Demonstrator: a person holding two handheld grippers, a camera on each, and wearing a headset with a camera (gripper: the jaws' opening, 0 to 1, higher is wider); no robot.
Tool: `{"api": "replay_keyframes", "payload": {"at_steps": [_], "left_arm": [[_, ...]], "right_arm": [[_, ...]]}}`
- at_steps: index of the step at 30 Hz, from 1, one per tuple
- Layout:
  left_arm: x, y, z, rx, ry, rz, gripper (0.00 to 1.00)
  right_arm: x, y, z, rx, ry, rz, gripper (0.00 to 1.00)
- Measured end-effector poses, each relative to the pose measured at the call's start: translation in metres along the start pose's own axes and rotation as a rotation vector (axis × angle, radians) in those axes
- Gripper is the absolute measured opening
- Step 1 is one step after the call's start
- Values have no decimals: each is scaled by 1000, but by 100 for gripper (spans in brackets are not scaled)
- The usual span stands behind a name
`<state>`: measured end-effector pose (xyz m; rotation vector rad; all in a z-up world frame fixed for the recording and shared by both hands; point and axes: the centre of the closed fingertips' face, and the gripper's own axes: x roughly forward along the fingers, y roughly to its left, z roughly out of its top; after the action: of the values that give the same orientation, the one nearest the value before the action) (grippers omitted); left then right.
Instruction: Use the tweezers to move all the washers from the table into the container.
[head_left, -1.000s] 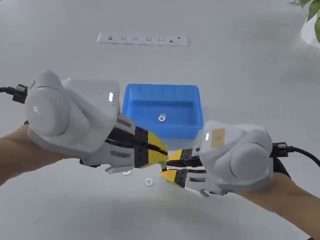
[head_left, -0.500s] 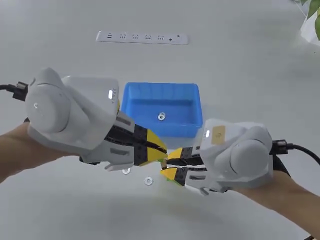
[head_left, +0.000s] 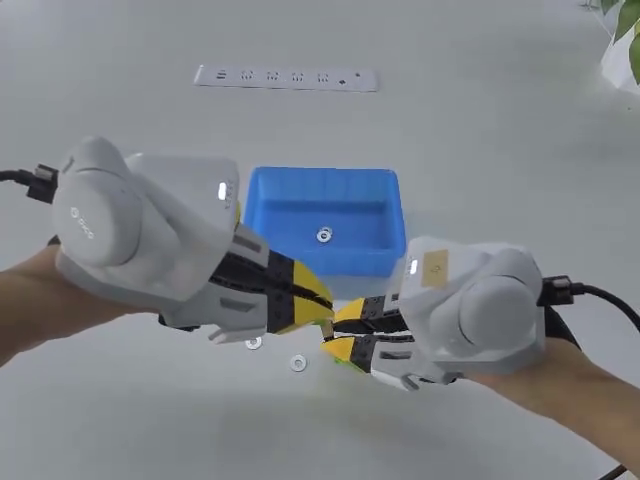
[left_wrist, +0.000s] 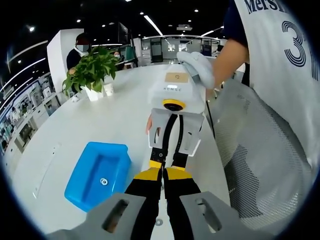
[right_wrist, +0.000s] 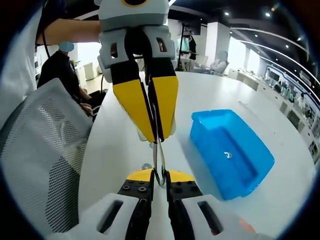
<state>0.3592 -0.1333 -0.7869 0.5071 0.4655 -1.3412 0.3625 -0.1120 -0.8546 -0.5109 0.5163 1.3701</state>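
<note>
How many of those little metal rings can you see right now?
3. One washer lies in the blue container; a second washer lies on the table; a third washer peeks from under the left gripper. Others may be hidden beneath the grippers.

Your left gripper (head_left: 322, 305) sits centre left in head view, fingers (head_left: 290, 290) slanting down and right, pressed together on tweezers (right_wrist: 157, 155). Your right gripper (head_left: 335, 335) sits lower right, fingers pointing left, tips almost nose to nose with left pair. In right gripper view, right fingers (right_wrist: 140, 176) closed to narrow slit around tweezers' lower end. Your left forearm (head_left: 35, 300) lies at left edge, your right forearm (head_left: 570, 395) at lower right corner. Both wrists roughly level, grippers facing each other.
</note>
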Motion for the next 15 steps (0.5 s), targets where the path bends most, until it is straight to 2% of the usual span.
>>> {"api": "replay_keyframes", "payload": {"at_steps": [7, 15], "left_arm": [[-11, 4, 12, 23, -11, 18, 5], [-29, 14, 33, 80, -31, 55, 5]], "right_arm": [[-8, -4, 16, -17, -23, -19, 10], [-20, -15, 38, -50, -57, -41, 10]]}}
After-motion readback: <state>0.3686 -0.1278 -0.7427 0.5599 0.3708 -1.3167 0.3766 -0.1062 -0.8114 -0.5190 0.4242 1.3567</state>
